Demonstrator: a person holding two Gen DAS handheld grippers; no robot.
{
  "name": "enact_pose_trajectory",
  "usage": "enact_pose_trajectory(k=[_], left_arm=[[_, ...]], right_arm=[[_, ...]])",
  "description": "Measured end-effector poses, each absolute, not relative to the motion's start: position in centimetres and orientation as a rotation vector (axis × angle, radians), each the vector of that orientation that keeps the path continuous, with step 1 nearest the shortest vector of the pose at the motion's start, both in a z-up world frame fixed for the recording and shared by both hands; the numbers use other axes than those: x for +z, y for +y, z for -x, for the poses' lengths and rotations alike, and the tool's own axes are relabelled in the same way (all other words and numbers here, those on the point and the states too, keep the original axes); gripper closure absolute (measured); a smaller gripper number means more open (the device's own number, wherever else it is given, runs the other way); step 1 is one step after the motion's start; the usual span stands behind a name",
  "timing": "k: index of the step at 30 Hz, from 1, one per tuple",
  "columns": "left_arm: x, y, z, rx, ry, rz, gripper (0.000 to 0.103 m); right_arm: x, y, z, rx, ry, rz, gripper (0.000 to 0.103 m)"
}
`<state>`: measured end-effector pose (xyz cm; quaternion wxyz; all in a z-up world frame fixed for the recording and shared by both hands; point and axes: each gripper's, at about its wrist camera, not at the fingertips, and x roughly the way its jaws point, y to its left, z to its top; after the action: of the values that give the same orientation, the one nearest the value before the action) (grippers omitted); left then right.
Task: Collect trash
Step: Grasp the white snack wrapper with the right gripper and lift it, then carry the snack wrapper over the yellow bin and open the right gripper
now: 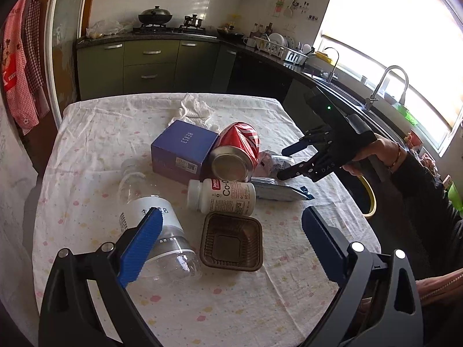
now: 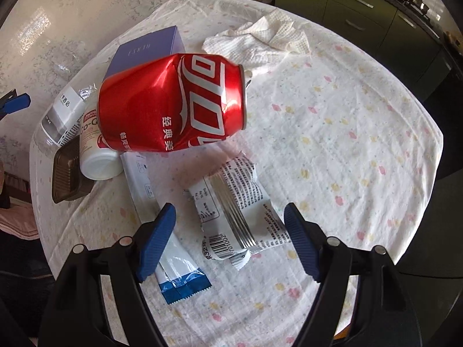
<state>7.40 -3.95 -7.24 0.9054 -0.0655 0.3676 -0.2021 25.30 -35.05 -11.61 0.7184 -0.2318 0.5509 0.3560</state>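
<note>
Trash lies on a cloth-covered table. A dented red can lies on its side next to a purple box. A white pill bottle, a clear plastic bottle and a brown plastic tray lie nearby. A white snack wrapper and a blue-tipped wrapper lie below my right gripper, which is open and empty over them. My left gripper is open and empty above the brown tray.
A crumpled white paper towel lies at the table's far side. Kitchen counters, a stove and a sink with a tap stand behind and to the right. A person's arm holds the right gripper.
</note>
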Motion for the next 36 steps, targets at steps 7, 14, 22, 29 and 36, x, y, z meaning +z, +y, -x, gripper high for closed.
enact_pose_trajectory(k=[7, 14, 22, 29, 36], left_arm=[[-7.7, -3.8, -7.8, -0.420, 0.771, 0.147, 0.007], [-8.0, -4.0, -7.6, -0.425, 0.776, 0.146, 0.007], [-8.1, -4.2, -7.4, -0.428, 0.776, 0.143, 0.007], [-7.9, -5.0, -7.3, -0.442, 0.773, 0.128, 0.007], [-7.8, -6.2, -7.1, -0.469, 0.774, 0.106, 0.007]], right_arm=[[-11.8, -34.8, -25.9, 0.757, 1.231, 0.528, 0.037], [-12.5, -34.3, -25.8, 0.758, 1.221, 0.535, 0.054], [-11.7, -35.7, -23.2, 0.675, 1.158, 0.485, 0.069], [-8.6, -38.8, -20.4, 0.630, 1.076, 0.372, 0.069], [-6.9, -47.4, -19.2, 0.439, 1.046, 0.220, 0.069]])
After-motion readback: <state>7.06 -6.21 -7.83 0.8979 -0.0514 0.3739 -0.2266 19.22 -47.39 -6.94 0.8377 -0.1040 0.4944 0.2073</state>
